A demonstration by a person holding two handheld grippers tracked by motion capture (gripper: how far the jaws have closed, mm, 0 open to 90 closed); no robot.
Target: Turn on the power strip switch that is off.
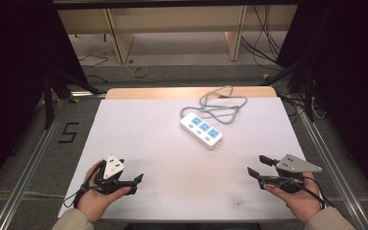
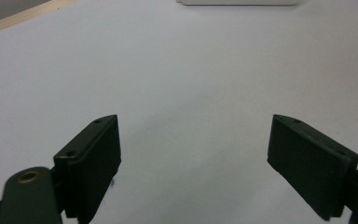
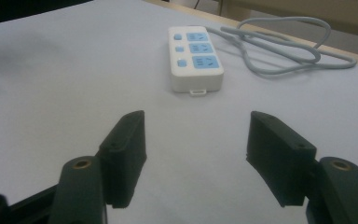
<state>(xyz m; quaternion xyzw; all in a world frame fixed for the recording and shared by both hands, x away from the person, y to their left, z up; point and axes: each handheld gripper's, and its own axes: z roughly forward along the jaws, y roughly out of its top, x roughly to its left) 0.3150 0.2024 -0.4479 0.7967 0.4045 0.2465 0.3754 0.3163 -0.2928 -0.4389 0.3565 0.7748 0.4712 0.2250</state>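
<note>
Power strip (image 1: 201, 130): white body, three blue socket faces in a row with small blue switches beside them. Lies flat on the white table sheet (image 1: 172, 158), right of centre and toward the far half, set diagonally so one short end points to the near right. In the right gripper view the strip (image 3: 195, 58) sits straight ahead of the jaws, well apart from them, short end with a small tab facing the camera.

Grey cord (image 1: 218, 103): leaves the far end of the strip, loops loosely across the far edge of the sheet and onto the bare wooden table edge (image 1: 139, 92).

Right gripper (image 1: 261, 166): held in the person's right hand (image 1: 299, 196) at the near right of the sheet, jaws pointing left and slightly far. Jaws stand wide apart, nothing between them, only bare sheet showing in the gap.

Left gripper (image 1: 136, 181): held in the person's left hand (image 1: 93, 199) at the near left, jaws pointing right. In the left gripper view the jaws are spread wide and empty over bare sheet; a white edge of the strip (image 2: 237, 2) shows at the top of that view.

Both grippers well apart from the strip and from each other.

Surroundings: grey floor with a black "5" mark (image 1: 68, 132) to the left of the table.
</note>
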